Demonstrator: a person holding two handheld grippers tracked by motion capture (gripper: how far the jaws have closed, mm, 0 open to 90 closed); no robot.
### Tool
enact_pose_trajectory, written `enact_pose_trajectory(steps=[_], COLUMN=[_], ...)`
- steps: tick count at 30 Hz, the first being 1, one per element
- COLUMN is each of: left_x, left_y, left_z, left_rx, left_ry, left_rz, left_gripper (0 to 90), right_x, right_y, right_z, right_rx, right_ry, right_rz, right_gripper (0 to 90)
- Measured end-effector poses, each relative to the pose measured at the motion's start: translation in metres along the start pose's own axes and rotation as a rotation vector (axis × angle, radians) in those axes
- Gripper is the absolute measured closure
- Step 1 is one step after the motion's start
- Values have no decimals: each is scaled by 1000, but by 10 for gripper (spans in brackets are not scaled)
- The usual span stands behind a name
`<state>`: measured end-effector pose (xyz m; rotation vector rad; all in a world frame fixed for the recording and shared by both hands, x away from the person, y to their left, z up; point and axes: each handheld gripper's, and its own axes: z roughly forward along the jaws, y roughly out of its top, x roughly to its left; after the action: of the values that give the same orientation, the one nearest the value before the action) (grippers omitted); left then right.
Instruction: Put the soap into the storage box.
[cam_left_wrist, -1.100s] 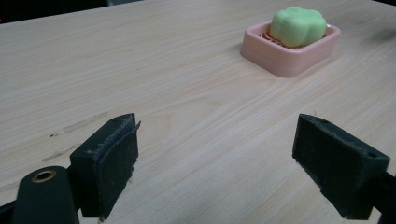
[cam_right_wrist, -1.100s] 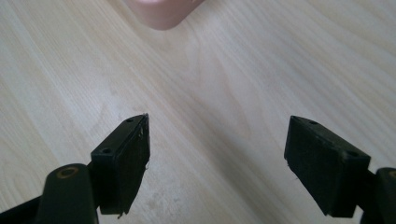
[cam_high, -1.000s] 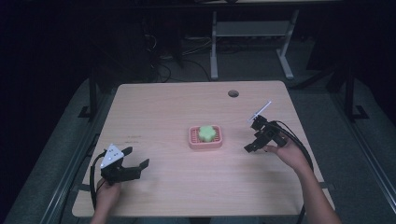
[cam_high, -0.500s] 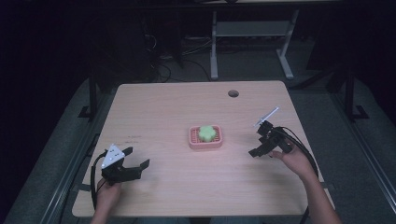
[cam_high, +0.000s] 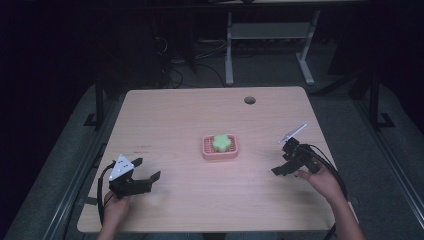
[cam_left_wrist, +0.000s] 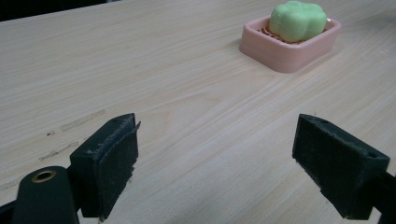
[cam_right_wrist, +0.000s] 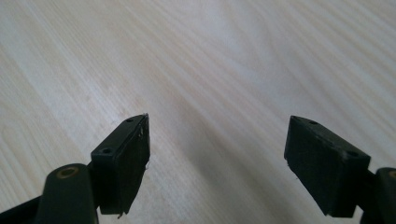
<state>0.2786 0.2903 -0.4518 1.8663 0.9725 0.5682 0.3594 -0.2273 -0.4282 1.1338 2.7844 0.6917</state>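
Since 1 s ago my right gripper (cam_high: 284, 159) has slid back toward the bench's near-right edge, away from the soap dish; left gripper (cam_high: 142, 172) has barely shifted.

Soap dish (cam_high: 220, 147), pink, sits approx mid-bench (cam_high: 175, 115), w/ a green flower-shaped soap (cam_high: 221, 142) lying in it.

Left side: I see the left gripper near the front-left corner, grey plate on top, held by the left hand (cam_high: 116, 210). Fingers (cam_left_wrist: 112, 158) spread wide, nothing btwn them, just bare wood. In the left gripper view the dish (cam_left_wrist: 289, 44) lies well ahead and off to the right of the gap, soap (cam_left_wrist: 298, 19) on top; well apart from both fingers, not lined up btwn them.

Right side: right hand (cam_high: 322, 180) holds the gripper over the right part of the bench, tilted, cable trailing back along the forearm. Fingers (cam_right_wrist: 126, 158) also wide apart, nothing gripped; in the right gripper view they hang over plain wood grain (cam_right_wrist: 210, 70). From the high view the dish is well to that gripper's left, clear gap of bench btwn them.

Dish lies roughly btwn the two grippers, farther up the bench than either, touching neither. A round hole (cam_high: 249, 100) sits near the far edge of the bench.
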Motion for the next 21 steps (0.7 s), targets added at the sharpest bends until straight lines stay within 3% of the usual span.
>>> enact_pose_trajectory(steps=[21], left_x=[-2], left_y=[-1], left_z=[2], left_rx=[7], left_ry=[0], left_rz=[1], left_gripper=[141], right_x=[13], right_y=[-44], right_z=[2], right_rx=[-39], right_ry=[-4], right_rz=[25], right_gripper=[223])
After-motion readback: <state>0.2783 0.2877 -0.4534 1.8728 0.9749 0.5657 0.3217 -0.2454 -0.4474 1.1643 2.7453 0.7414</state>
